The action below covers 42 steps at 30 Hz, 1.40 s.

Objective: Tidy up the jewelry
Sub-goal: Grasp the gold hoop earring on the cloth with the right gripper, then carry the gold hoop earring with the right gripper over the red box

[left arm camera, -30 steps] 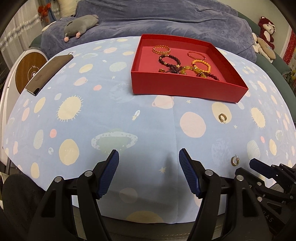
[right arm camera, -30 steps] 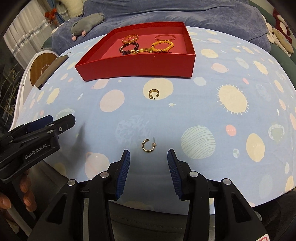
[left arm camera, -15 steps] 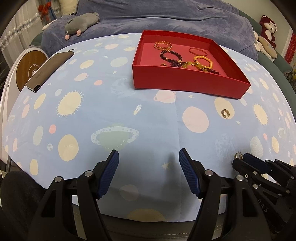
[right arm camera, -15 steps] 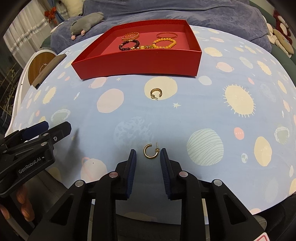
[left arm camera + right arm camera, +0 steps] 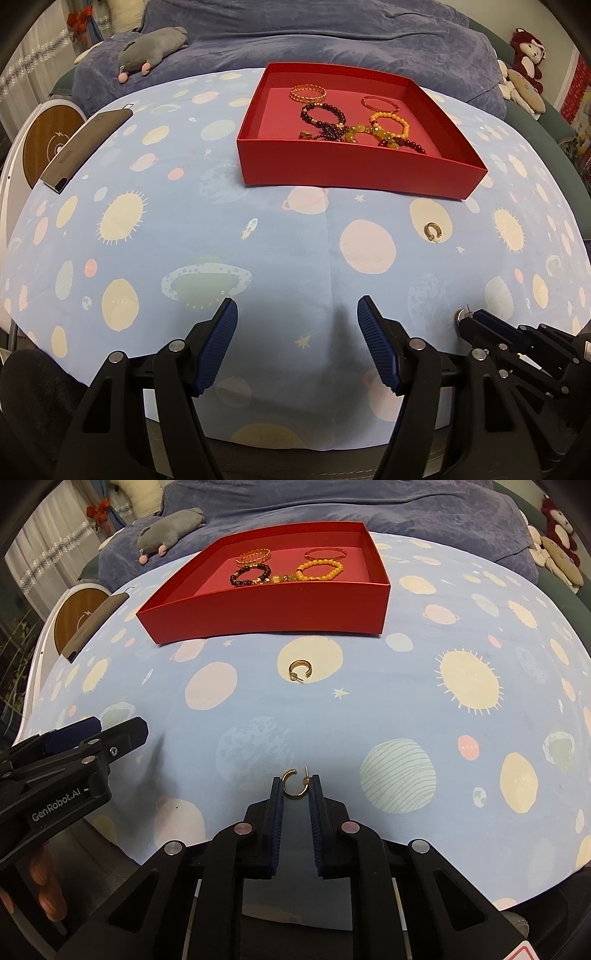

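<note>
A red box (image 5: 354,173) (image 5: 266,616) at the back of the table holds several bead bracelets (image 5: 388,125) (image 5: 319,570). My right gripper (image 5: 295,788) is shut on a gold hoop earring (image 5: 294,783) at the table's near edge; its tip (image 5: 461,315) shows in the left wrist view. A second gold hoop earring (image 5: 433,231) (image 5: 301,670) lies on the cloth in front of the box. My left gripper (image 5: 295,321) is open and empty over the near edge, left of the right gripper, and also shows in the right wrist view (image 5: 96,734).
A blue space-print cloth (image 5: 221,240) covers the round table. A dark flat case (image 5: 85,147) lies at the left edge beside a round wooden disc (image 5: 48,144). A bed with plush toys (image 5: 151,46) is behind the table.
My right gripper has moved forward around the near earring and closed on it. The left gripper has stayed open and nearly still.
</note>
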Each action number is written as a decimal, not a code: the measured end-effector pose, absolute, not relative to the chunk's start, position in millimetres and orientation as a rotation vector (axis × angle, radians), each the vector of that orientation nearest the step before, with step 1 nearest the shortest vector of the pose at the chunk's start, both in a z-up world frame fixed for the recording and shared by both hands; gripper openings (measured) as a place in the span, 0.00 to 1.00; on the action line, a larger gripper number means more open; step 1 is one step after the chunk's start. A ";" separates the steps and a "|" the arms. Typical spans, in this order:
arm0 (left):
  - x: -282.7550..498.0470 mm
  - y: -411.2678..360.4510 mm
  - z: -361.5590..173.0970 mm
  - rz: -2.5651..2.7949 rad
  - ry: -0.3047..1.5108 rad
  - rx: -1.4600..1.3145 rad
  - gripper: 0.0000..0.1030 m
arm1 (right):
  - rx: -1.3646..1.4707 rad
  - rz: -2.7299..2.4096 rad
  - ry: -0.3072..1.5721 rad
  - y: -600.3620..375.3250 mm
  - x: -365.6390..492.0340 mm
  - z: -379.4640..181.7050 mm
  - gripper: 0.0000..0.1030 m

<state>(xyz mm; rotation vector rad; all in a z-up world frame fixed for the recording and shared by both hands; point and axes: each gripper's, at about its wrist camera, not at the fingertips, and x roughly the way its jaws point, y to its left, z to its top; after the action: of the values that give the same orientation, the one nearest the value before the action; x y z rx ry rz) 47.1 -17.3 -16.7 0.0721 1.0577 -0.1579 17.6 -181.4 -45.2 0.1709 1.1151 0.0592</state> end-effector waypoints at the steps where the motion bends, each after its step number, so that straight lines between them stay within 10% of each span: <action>1: 48.0 -19.2 -16.8 -0.162 1.059 0.072 0.62 | 0.176 0.053 1.119 -184.5 17.7 -44.9 0.01; 10: 53.2 -28.6 -19.1 -0.170 1.064 0.078 0.62 | 0.225 0.065 1.114 -195.8 19.0 -44.1 0.07; 15: 53.2 -23.3 -21.2 -0.159 1.071 0.070 0.62 | 0.172 0.094 1.095 -179.3 23.7 -42.3 0.32; 23: 56.4 -20.0 -20.6 -0.147 1.070 0.058 0.62 | 0.126 0.052 1.100 -178.1 32.8 -49.3 0.17; 42: 95.3 -106.7 -27.8 -0.282 1.060 0.053 0.59 | 0.221 -0.042 1.073 -230.7 34.3 -31.3 0.17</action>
<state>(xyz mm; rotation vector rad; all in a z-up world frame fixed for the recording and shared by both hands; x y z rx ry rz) 95.2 -106.7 -27.8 0.0530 1.0602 -0.2820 34.3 -230.7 -31.3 0.2208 1.0730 -0.0421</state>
